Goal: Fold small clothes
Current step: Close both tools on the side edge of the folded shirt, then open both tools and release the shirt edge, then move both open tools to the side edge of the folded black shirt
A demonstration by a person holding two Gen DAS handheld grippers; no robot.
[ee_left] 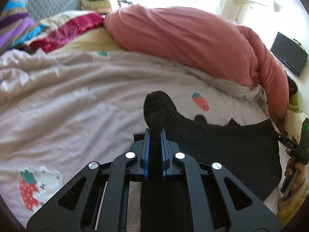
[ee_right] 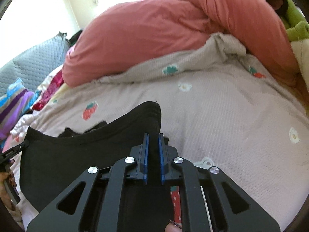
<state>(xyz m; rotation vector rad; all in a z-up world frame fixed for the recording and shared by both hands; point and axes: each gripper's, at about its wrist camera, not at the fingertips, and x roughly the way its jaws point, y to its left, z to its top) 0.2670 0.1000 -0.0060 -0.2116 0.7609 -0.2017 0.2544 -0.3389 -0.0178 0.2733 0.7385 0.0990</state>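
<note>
I see a bed with a pale strawberry-print sheet [ee_left: 77,100], and a big pink quilt [ee_left: 183,38] bunched at about 1 o'clock. The black garment [ee_left: 222,154] lies on the sheet, stretched between my two grippers. My left gripper [ee_left: 155,133] is squeezed tight on one bunched corner, which pokes up past the blue pads [ee_left: 146,150]. My right gripper [ee_right: 153,135] is pinched tight on the other corner. Black cloth fills both gaps, so I can't see the pad faces. The garment's lower edge is hidden under the gripper frames. Its true shape is hard to make out.
</note>
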